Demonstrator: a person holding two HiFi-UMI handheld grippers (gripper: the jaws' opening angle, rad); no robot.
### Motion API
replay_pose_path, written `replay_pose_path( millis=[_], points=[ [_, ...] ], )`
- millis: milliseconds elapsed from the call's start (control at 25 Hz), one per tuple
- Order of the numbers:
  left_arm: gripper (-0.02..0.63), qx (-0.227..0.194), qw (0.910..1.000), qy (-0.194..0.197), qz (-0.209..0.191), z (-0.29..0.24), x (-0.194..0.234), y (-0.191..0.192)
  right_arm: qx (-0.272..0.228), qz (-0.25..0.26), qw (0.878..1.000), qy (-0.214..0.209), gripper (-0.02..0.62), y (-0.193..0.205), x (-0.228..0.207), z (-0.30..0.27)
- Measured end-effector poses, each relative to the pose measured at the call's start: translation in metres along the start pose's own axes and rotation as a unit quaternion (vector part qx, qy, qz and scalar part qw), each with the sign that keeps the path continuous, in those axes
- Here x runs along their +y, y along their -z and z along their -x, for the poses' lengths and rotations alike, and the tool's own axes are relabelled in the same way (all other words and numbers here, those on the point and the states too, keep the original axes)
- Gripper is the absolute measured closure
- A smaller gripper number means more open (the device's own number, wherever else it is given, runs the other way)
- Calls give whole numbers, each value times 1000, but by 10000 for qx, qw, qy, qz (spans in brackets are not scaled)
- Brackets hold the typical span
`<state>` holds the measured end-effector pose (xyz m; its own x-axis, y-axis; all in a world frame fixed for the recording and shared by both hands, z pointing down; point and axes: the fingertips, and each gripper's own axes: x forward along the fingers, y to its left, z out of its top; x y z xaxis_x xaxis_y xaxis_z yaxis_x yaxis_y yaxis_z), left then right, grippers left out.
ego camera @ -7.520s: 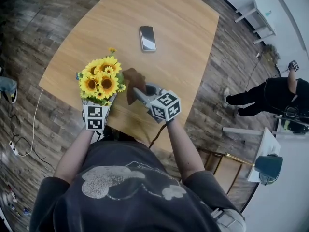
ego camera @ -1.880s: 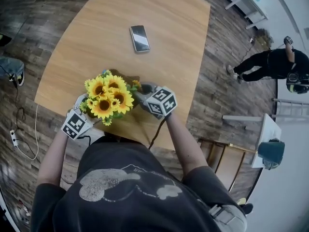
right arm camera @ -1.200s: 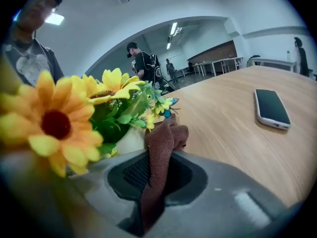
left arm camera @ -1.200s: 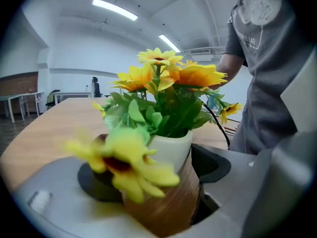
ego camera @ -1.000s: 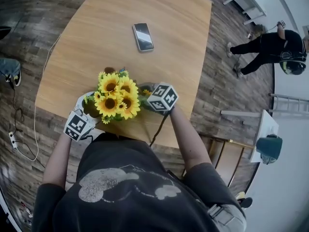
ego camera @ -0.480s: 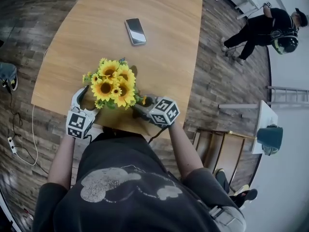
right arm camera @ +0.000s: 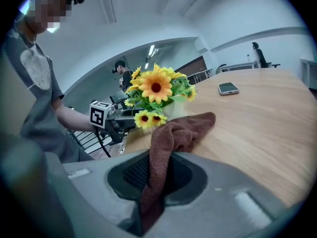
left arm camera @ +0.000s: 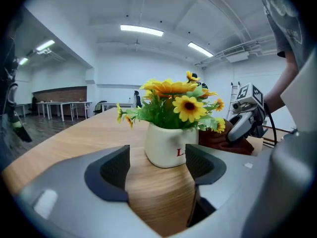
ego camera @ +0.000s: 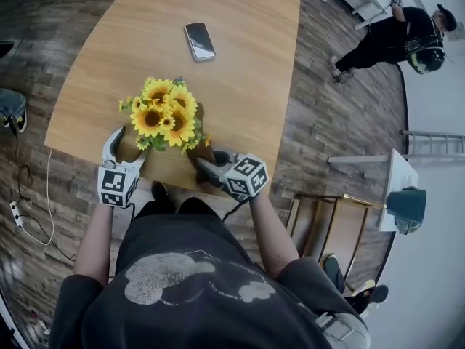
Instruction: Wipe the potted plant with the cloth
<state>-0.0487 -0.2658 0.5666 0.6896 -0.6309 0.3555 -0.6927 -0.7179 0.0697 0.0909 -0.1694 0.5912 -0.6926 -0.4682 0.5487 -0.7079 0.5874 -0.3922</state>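
The potted plant (ego camera: 161,115), yellow sunflowers in a white pot (left arm camera: 166,145), stands near the table's front edge. My left gripper (ego camera: 127,145) points at the pot from the left. Its jaws are closing, with only bare table between the pads (left arm camera: 111,170) and the pot just beyond them. My right gripper (ego camera: 205,167) is at the plant's near right, shut on the brown cloth (right arm camera: 173,133). The cloth runs up between the jaws and drapes forward onto the wood, short of the flowers (right arm camera: 156,88). In the left gripper view the cloth (left arm camera: 218,140) lies beside the pot.
A phone (ego camera: 199,41) lies flat farther back on the wooden table (ego camera: 247,71). The table's front edge runs just under both grippers. A person (ego camera: 396,31) stands on the floor at the far right, and a teal stool (ego camera: 405,209) stands to the right.
My right gripper has drawn back from the flowers toward the table's front edge, taking the cloth with it. The left gripper has turned to face the pot from the left.
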Motion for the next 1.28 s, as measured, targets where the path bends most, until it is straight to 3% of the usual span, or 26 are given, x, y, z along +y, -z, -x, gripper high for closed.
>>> replay_pose_path(
  millis=[200,320,480,640,800,880,1040,1280],
  points=[
    [284,-122,9990,-436,46,32,-26,-1,-641,-213,9976,117,546,-2,1,30],
    [318,-140,9972,-681,277,54,-51,10,-916,-292,9953,139,546,8,11,59],
    [402,-362,9928,-983,578,81,-93,12,-1036,-195,9944,69,546,32,30,97],
    [442,-512,9920,-1083,388,109,-150,9,-1072,-134,9941,-36,546,67,56,133],
    [555,-812,9855,-1384,556,142,-180,-5,-1172,-135,9930,-74,546,90,77,162],
    [588,-811,9854,-1383,571,153,-196,-5,-1162,-227,9930,-53,546,106,87,171],
    [588,-727,9900,-1113,481,169,-228,1,-1128,-404,9928,-46,546,139,106,184],
    [588,-792,9927,-853,324,185,-254,5,-1369,-500,9893,57,546,152,131,188]
  ],
)
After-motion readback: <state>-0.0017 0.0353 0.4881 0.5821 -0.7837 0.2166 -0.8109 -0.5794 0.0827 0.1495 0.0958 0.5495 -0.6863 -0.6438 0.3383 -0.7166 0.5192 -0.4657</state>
